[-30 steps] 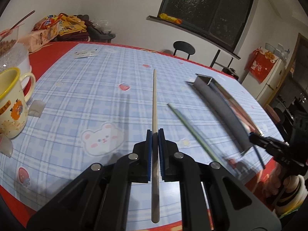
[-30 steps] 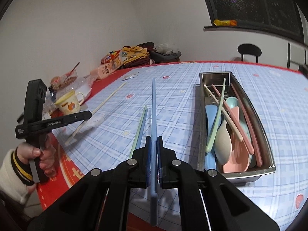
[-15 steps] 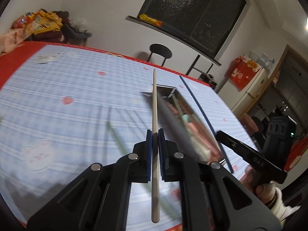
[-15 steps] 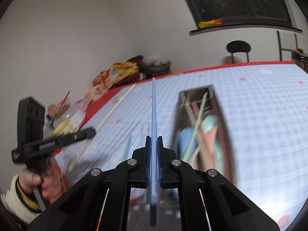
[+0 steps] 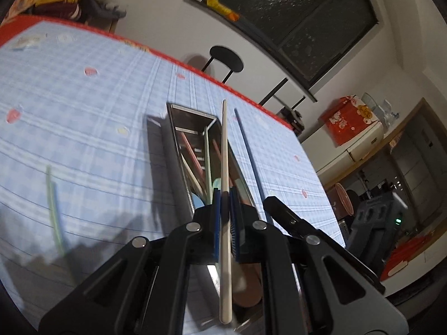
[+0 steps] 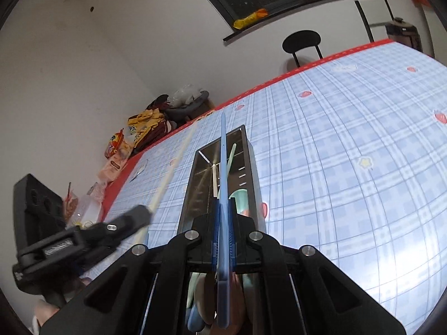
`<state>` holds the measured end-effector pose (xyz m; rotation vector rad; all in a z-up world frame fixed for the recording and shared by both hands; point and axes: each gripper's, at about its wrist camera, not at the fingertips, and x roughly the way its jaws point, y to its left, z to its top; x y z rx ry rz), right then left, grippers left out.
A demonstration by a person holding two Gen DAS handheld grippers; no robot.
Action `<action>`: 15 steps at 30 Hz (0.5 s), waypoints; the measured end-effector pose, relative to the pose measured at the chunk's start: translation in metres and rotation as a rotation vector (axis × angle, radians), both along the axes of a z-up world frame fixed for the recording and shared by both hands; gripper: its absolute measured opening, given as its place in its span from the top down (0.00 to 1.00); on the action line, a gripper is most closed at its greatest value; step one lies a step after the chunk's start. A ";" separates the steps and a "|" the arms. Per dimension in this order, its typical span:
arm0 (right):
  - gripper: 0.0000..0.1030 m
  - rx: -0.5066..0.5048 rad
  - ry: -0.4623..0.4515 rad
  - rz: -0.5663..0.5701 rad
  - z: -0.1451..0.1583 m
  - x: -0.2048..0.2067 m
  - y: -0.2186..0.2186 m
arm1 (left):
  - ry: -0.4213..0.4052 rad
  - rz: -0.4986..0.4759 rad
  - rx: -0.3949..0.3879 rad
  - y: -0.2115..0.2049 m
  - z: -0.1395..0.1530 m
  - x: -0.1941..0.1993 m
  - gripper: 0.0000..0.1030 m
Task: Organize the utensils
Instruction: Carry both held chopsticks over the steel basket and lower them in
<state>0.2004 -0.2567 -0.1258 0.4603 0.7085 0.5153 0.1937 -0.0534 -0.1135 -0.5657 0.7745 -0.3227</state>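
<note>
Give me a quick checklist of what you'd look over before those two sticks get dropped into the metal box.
1. Left gripper clamped on the beige chopstick: ok.
2. Right gripper clamped on the blue chopstick: ok.
3. Both chopsticks run along the length of the metal tray, not across it: ok.
4. Chopsticks directly over the tray opening: cannot tell; in each wrist view its chopstick overlaps the tray, but the height is unclear.
5. Room in the tray: ok, though spoons and chopsticks already lie inside.
6. Everything collected: not ok; a green chopstick is on the tablecloth.
</note>
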 end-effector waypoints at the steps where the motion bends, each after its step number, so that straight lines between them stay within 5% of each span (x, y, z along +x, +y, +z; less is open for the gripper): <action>1: 0.94 -0.004 0.004 0.001 -0.001 0.000 0.001 | 0.013 0.000 -0.008 -0.005 -0.005 0.004 0.90; 15: 0.93 -0.037 0.036 0.005 -0.009 0.001 0.009 | 0.072 0.030 -0.003 -0.018 -0.030 0.017 0.90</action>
